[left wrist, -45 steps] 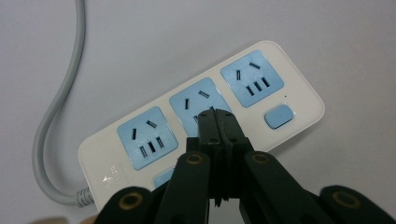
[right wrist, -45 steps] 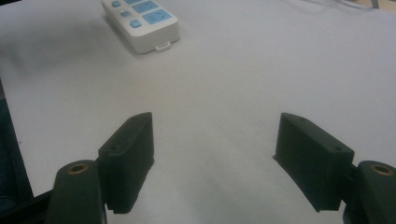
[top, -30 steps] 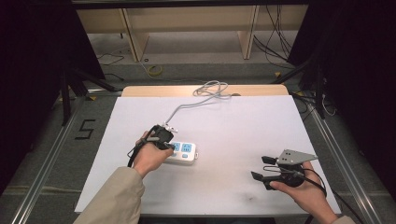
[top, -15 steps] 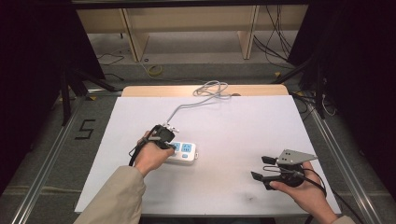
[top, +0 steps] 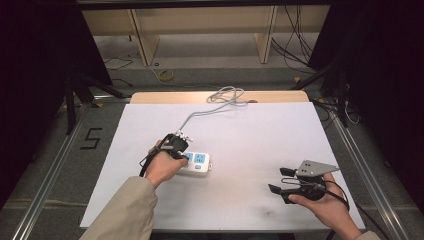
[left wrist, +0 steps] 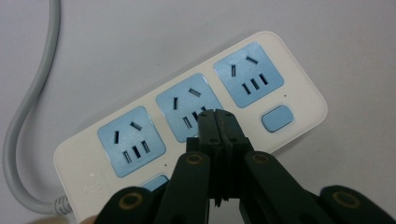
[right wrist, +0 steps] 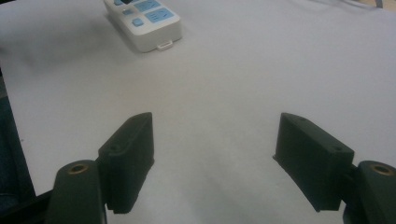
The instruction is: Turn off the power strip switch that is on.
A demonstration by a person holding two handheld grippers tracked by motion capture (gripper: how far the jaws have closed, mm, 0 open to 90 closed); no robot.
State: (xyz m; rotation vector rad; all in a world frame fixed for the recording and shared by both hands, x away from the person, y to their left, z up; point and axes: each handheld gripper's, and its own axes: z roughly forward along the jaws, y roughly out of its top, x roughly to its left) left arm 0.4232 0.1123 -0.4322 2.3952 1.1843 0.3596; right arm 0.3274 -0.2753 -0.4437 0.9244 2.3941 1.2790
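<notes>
The jaws of the left gripper (left wrist: pixel 217 122) are pressed fully together, holding nothing, with their joined tip over the middle socket (left wrist: pixel 194 109) of the white power strip (left wrist: pixel 299 79); whether the tip touches the plastic or sits just above it cannot be told. The power strip lies on the white bench (top: pixel 260 130) left of centre, its grey cord (top: pixel 200 114) running to the far edge. The likely aim is a poke at one of the blue switch buttons; the nearest one (left wrist: pixel 276 118) sits just right of the tip. To do it well, keep the jaws together so they act as one firm point, slide squarely over the button, then press straight down so the power strip does not skid. The right gripper (right wrist: pixel 215 140) rests near the right edge, jaws spread wide, gripping nothing, well apart from the power strip.
</notes>
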